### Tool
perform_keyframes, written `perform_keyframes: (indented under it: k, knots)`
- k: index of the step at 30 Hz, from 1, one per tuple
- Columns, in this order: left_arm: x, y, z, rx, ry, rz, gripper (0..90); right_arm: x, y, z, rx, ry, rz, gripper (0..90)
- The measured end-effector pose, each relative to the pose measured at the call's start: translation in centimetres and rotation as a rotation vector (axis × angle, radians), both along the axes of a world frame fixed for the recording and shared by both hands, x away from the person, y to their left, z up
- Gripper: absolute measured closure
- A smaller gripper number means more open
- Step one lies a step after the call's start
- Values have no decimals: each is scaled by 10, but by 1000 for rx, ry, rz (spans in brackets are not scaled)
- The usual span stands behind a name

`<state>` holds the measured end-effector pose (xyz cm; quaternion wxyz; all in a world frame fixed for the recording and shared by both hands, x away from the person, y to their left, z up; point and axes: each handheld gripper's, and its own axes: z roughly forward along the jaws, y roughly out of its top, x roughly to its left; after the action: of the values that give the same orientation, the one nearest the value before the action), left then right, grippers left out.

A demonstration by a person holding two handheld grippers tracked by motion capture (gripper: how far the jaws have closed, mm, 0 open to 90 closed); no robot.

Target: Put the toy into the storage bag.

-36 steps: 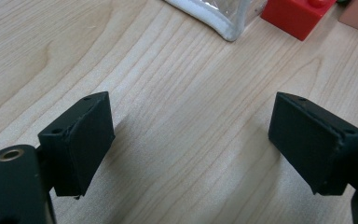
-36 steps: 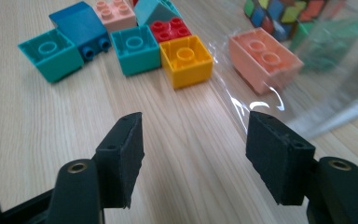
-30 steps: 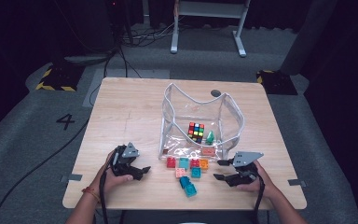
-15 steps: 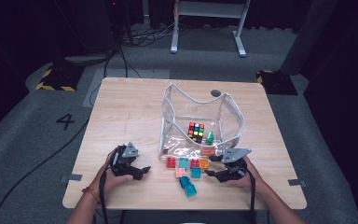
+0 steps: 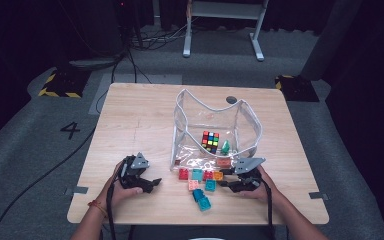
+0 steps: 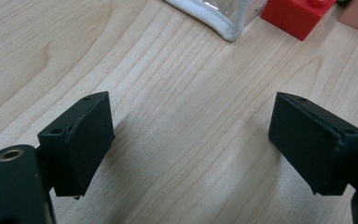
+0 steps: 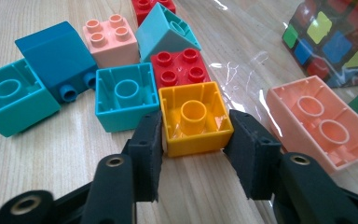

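From the high view, the clear bag stands open mid-table, holding a colour cube and a green piece. The loose bricks lie just near of its mouth. The right gripper reaches in from the right to the orange brick; whether it grips is too small to tell here. The left gripper rests well left of the bricks.

In the left gripper view, the jaws stand spread over bare table. The bag's white hem and a red brick are cut off at the far edge.

In the right gripper view, the jaws have just been closing, and the pads now pinch the orange brick by 2 opposite sides. To do this well, I'd keep the squeeze square and lift straight up, clear of the red brick and teal brick touching it. The pink brick lies apart on the plastic.
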<state>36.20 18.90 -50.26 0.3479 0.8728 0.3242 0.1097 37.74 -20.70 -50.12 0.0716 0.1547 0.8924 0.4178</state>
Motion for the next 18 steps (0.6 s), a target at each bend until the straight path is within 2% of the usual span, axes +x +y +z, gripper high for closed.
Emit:
perform_keyframes:
  k: [7,9,10,11,14,15,16,17,18]
  knots:
    - [0,0,0,0,0,0,142,-2,-4,0,-3,6,-7,593]
    - [0,0,0,0,0,0,142,-2,-6,1,-8,-8,-6,594]
    - [0,0,0,0,0,0,142,-1,-7,1,7,-26,19,594]
    - [0,0,0,0,0,0,142,-1,-9,2,9,-23,11,594]
    - [0,0,0,-1,2,-1,142,-6,-17,5,12,-10,-13,594]
    - [0,0,0,0,0,-1,142,-6,-20,5,22,-28,-2,594]
    - [0,0,0,0,0,0,142,-8,-24,6,16,-14,-17,594]
    - [0,0,0,0,0,0,142,-8,-28,6,19,-38,-5,594]
    - [0,0,0,-1,1,0,142,-8,-31,6,16,-40,-5,594]
